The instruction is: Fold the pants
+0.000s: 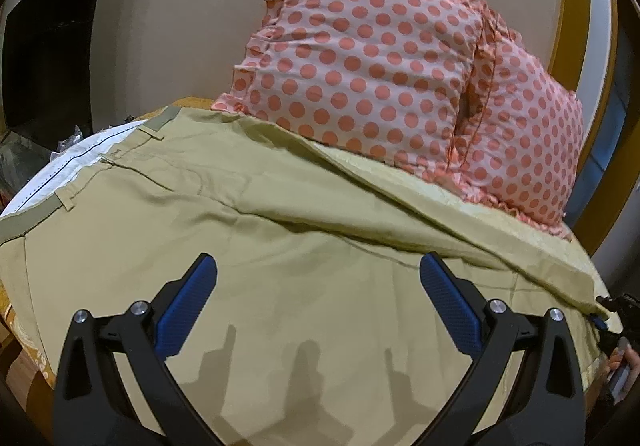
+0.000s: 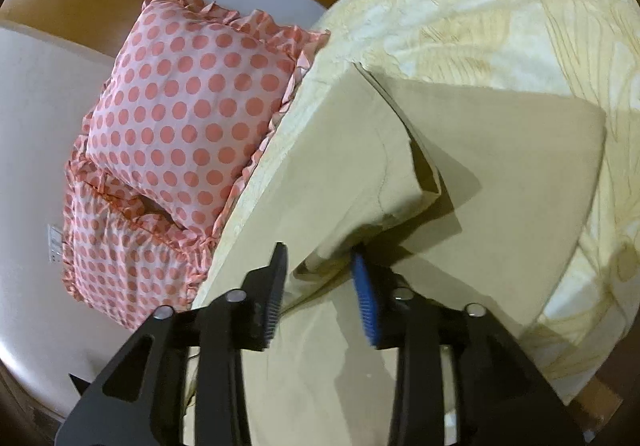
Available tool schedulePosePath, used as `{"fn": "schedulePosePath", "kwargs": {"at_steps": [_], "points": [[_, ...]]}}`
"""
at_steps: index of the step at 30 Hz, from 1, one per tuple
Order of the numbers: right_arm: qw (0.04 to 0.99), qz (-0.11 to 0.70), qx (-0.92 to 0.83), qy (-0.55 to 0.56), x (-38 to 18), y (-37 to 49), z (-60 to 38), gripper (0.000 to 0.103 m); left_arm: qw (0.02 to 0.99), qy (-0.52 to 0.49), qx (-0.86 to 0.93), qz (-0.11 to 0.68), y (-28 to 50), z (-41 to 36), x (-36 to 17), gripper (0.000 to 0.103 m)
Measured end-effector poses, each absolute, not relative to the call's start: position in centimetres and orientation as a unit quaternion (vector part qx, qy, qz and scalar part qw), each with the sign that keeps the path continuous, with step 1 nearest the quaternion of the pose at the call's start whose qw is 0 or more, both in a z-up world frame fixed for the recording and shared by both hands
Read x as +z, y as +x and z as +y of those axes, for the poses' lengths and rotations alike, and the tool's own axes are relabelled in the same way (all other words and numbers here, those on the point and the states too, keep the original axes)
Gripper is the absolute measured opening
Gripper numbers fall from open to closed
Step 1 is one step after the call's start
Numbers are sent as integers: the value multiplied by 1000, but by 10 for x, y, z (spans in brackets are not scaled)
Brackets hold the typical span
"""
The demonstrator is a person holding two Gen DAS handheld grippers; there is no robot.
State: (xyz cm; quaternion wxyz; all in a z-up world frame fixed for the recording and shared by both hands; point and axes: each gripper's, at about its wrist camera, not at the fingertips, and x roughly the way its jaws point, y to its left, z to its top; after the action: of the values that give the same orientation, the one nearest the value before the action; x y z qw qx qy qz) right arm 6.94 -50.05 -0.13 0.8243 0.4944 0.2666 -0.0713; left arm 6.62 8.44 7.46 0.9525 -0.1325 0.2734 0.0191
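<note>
- Pants [image 1: 248, 246] khaki, spread flat on bed cover [image 1: 500, 222]; waistband with belt loops at far left in left wrist view, white lining showing beside it.
- Your left gripper [image 1: 318, 302] hovers over the seat area, jaws wide apart, nothing between the blue pads [image 1: 184, 310]; its shadow falls on the fabric below.
- Your right gripper [image 2: 318, 286] has jaws partly apart, with a fold of the trouser leg sitting between them; fabric touches the blue right pad [image 2: 366, 302], but you cannot tell whether it is clamped.
- Trouser leg [image 2: 500, 174] in right wrist view lies doubled, upper layer's edge lifted over lower layer.
- Polka-dot pillows [image 1: 380, 58], two, pink with ruffles, stacked just beside the pants on the cover's far edge.
- Wooden headboard [image 1: 568, 6] behind the pillows.
</note>
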Motion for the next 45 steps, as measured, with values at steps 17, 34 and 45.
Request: {"fn": "schedulePosePath", "kwargs": {"at_steps": [17,34,45], "points": [[846,164,-15,507,2,33,-519,4,894,-228,41,383,241,154,79,95],[863,159,-43,477,6,0,-537,4,914,-236,36,328,91,175,93,6],[867,199,-95,447,-16,-22,-539,6,897,-244,71,363,-11,171,21,9]]}}
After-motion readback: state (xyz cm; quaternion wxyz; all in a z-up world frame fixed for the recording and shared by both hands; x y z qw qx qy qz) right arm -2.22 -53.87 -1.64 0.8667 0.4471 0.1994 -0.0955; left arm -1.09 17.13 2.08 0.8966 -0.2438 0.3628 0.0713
